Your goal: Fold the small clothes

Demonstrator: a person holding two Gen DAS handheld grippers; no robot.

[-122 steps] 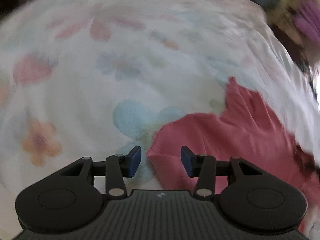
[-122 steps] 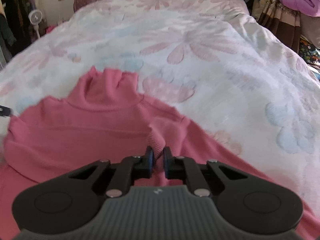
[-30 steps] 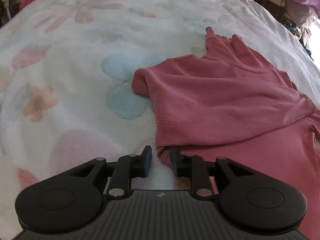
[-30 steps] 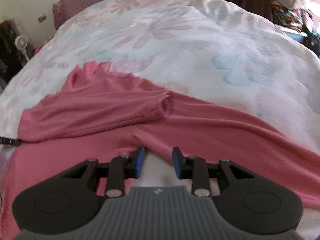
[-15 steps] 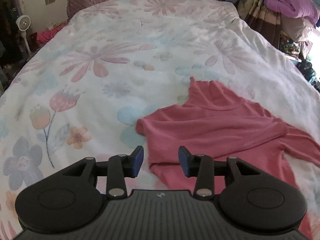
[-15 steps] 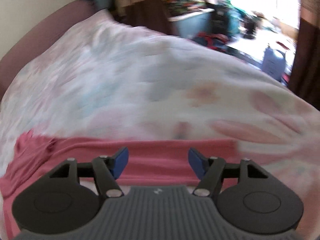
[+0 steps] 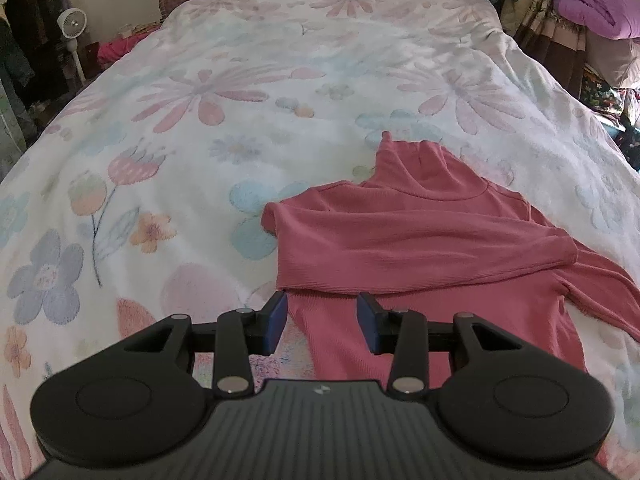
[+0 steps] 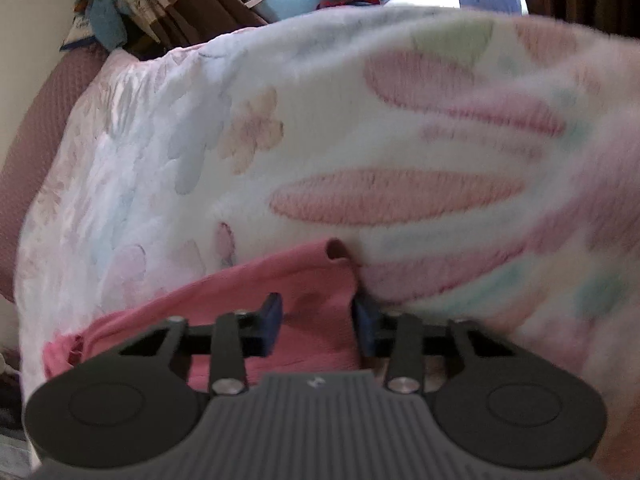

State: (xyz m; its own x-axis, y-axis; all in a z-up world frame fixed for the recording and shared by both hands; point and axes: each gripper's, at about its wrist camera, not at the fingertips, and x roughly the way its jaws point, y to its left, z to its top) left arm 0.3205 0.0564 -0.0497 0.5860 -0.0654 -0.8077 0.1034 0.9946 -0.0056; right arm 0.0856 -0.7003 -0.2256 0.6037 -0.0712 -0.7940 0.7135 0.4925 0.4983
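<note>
One pink top (image 7: pixel 420 240) on one bedspread (image 7: pixel 200 140); both tongs (image 7: pixel 322 322) (image 8: pixel 318 326) apart, seemingly empty.

Home bedroom: bed (image 7: pixel 280 92) with floral cover, hanging clothes (image 7: pixel 24 40) and fan (image 7: pixel 72 22) at 10 o'clock.

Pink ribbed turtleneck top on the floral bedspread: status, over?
Left hand-held gripper open, hovering at pink ribbed turtleneck top. Right hand-held gripper open around the sleeve cuff. One sleeve folded across the chest. Floral bedspread, nothing blocking.
</note>
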